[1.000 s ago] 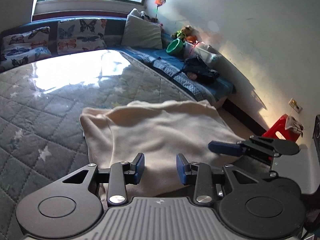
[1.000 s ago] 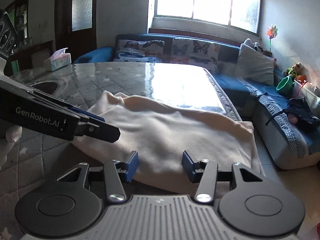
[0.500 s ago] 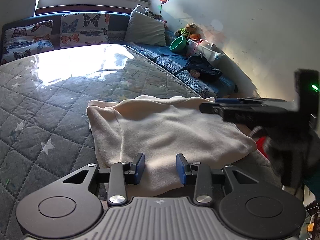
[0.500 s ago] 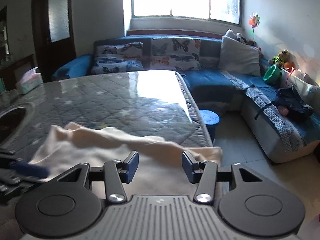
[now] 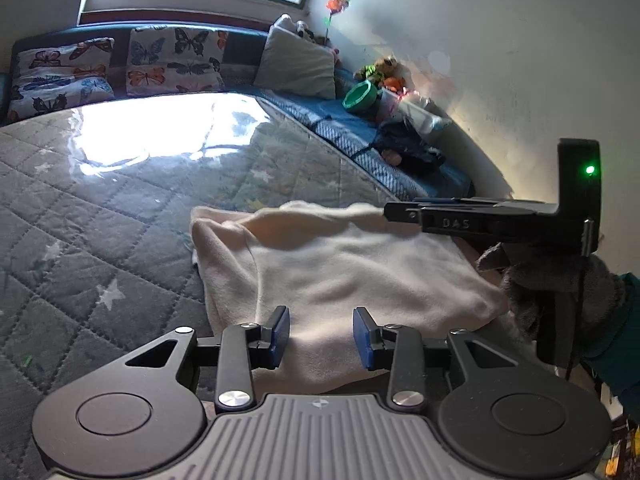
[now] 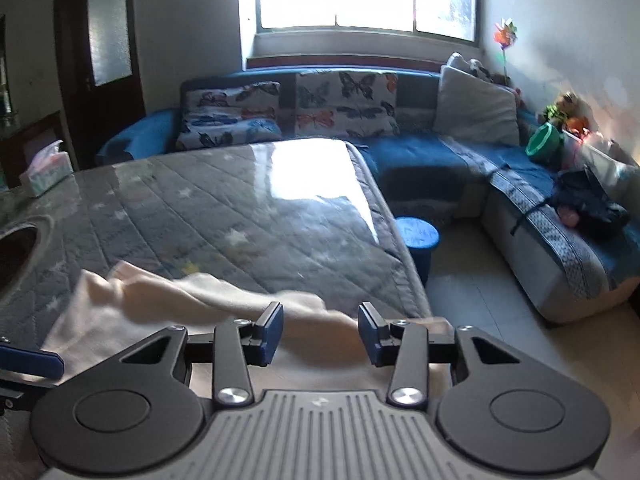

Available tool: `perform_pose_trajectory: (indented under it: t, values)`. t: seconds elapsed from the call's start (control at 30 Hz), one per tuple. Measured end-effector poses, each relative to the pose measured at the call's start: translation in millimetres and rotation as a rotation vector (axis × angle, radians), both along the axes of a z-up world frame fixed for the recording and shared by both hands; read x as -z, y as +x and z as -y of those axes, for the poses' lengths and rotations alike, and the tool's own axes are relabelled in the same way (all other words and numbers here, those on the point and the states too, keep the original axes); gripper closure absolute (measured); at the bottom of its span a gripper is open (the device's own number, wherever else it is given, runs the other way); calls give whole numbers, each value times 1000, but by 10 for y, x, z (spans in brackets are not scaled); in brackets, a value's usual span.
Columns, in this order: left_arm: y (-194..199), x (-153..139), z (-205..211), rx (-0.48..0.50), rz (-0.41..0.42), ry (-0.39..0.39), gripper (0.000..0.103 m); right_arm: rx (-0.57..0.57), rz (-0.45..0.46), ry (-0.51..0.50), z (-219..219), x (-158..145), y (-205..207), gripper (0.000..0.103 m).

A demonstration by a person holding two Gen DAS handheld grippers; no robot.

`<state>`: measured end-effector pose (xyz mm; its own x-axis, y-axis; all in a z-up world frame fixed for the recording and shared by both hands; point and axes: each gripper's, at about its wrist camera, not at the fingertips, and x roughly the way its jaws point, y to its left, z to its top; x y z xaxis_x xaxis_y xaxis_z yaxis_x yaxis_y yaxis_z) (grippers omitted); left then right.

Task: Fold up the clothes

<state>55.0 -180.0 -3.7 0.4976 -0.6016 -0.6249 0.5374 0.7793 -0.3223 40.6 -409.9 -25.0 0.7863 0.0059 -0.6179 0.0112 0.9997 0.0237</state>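
A cream garment [image 5: 352, 272] is spread flat on the grey quilted table [image 5: 100, 240], directly ahead of and below the left gripper [image 5: 321, 338]. That gripper's blue pads are held apart above the cloth's near edge, with nothing pinched between them. The right gripper [image 6: 320, 334] is seen over the garment's corner at the table edge; its jaws are closing, the cloth lying beneath them but not yet pressed by the pads. Beyond it, a blue stool [image 6: 418, 240] and a sofa [image 6: 460, 160] are visible.
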Motion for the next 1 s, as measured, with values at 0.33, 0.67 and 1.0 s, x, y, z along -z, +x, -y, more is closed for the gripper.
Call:
perform_pose_trajectory:
  t: [0.33, 0.67, 1.0]
  values:
    - [-30, 31, -168, -32, -27, -17, 68, -70, -42, -11, -319, 117, 242, 71]
    - [-86, -42, -269, -51, -13, -45, 68, -181, 8, -27, -660, -144, 182, 71]
    - [-79, 13, -353, -75, -25, -38, 68, -299, -36, -43, -1139, 42, 369, 71]
